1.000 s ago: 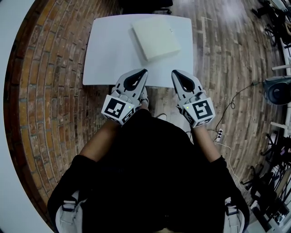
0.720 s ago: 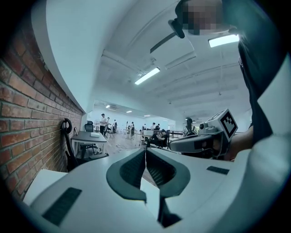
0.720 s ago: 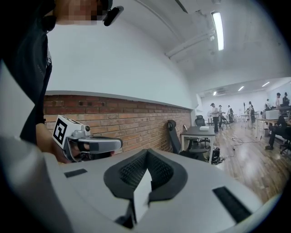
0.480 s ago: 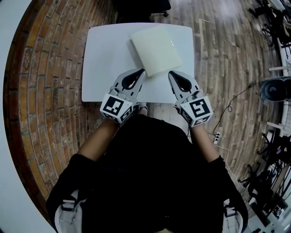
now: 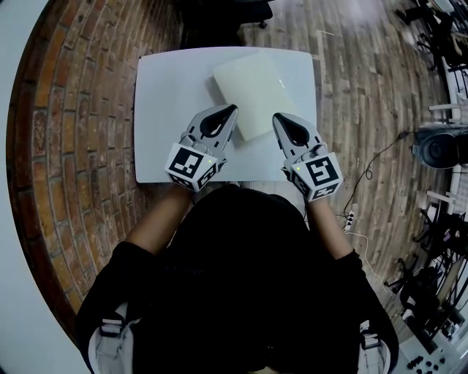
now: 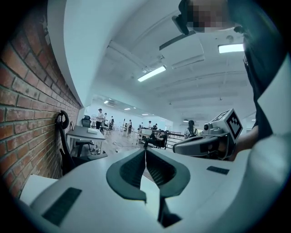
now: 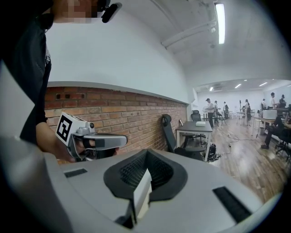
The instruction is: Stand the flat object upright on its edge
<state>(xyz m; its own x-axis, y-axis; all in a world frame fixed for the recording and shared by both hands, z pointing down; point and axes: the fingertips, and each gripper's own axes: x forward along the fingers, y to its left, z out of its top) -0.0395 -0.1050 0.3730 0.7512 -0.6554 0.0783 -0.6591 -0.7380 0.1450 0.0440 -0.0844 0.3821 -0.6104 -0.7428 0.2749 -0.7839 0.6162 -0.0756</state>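
Observation:
The flat object [image 5: 252, 93] is a cream square slab lying flat on the white table [image 5: 168, 146], toward the back right. My left gripper [image 5: 234, 107] is shut, its tip at the slab's near left edge. My right gripper [image 5: 276, 116] is shut too, its tip by the slab's near right corner. Whether either tip touches the slab I cannot tell. In the left gripper view the closed jaws [image 6: 145, 150] point level, and the right gripper [image 6: 200, 144] shows beside them. In the right gripper view a pale edge [image 7: 142, 193] shows below the shut jaws [image 7: 146, 151], with the left gripper [image 7: 97, 141] at the left.
A black chair [image 5: 219, 14] stands behind the table. Brick floor [image 5: 73, 146] lies to the left and wood planks [image 5: 365, 109] to the right, with cables [image 5: 365, 172] and equipment [image 5: 442, 146] there. The person's dark torso [image 5: 241, 277] fills the near side.
Both grippers have moved forward from the table's near edge over the table to the slab's near side. Both stay shut. The slab lies as before.

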